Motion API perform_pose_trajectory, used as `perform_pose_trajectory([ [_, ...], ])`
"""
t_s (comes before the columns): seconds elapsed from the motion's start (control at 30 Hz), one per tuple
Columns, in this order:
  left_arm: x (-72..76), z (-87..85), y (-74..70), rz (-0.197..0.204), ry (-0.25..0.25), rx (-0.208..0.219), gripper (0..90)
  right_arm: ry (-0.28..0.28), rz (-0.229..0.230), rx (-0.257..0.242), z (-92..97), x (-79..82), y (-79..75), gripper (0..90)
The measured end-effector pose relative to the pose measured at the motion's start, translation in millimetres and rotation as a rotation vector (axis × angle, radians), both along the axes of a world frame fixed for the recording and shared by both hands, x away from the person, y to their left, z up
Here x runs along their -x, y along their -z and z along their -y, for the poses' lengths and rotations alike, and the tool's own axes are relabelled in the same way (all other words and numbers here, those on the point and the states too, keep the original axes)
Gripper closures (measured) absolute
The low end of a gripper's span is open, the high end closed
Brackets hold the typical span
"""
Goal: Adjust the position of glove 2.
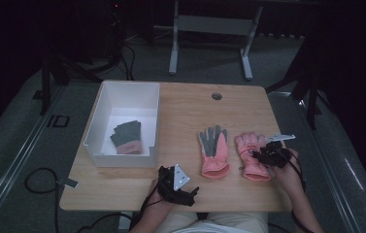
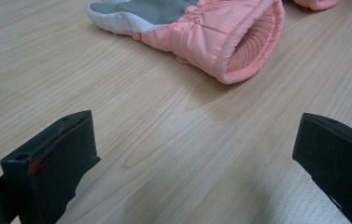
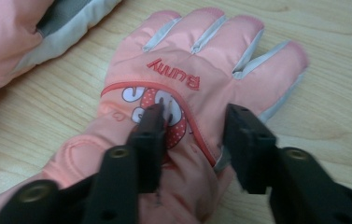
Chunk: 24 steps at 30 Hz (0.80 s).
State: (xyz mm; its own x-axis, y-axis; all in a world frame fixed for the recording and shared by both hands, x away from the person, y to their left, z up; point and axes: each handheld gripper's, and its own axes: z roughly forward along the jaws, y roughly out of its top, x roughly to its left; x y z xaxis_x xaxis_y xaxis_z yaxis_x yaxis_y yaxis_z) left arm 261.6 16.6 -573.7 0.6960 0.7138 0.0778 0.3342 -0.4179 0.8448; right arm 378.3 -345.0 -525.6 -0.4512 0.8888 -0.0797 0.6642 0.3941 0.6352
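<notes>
Dark floor with cables and the grey legs of another table point(image 1: 209, 34) is seen beyond a pale wooden table point(image 1: 180, 104), which is taken as the landmark. On its left part a white open box point(image 1: 122, 124) is set, and a grey and pink glove point(image 1: 127, 138) lies inside it on the floor of the box. Right of the box, on bare wood, a pink glove with a grey palm point(image 1: 214, 151) is laid palm up, and just beside it, toward the table's right edge, a second pink glove point(image 1: 251, 155) is laid back up. A small grey grommet point(image 1: 216, 96) is seen near the table's far edge. From the high view the right gripper point(image 1: 263, 153) is placed over the second glove, but how its jaws stand cannot be told there; in the right gripper view the right gripper point(image 3: 194, 128) is shown with its jaws narrowed about a raised fold of that glove's point(image 3: 197, 70) fabric, beside the word "Bunny". The left gripper point(image 1: 176, 182) is held near the table's near edge; in its own view the left gripper point(image 2: 194, 149) is seen with jaws wide apart over bare wood, with the cuff of the grey-palmed glove point(image 2: 211, 39) lying ahead, apart from them. Open wood is left between the box and the gloves and along the far edge.
</notes>
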Motion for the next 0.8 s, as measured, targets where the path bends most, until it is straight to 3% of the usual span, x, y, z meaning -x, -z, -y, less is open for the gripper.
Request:
perform_pose_trajectory([
  [0.13,0.6,0.6,-0.5,0.009,-0.002,0.002,0.0,0.035,-0.015,-0.008,-3.7,-0.9,-1.0,76.9],
  [0.27,0.7,0.5,-0.7,0.009,-0.001,-0.004,0.0,0.062,0.002,-0.027,-5.8,0.9,-4.7,83.4],
  [0.33,0.3,0.5,-0.5,0.009,-0.002,-0.001,0.0,0.074,0.019,-0.057,-5.8,3.6,-16.4,87.2],
  [0.53,0.1,0.6,-0.5,0.008,0.001,-0.004,0.0,0.075,0.069,-0.086,-8.8,6.2,-39.4,87.6],
  [0.8,0.2,0.9,-0.6,0.007,0.002,-0.014,0.0,0.011,0.132,-0.137,-30.5,11.8,-74.4,87.5],
])
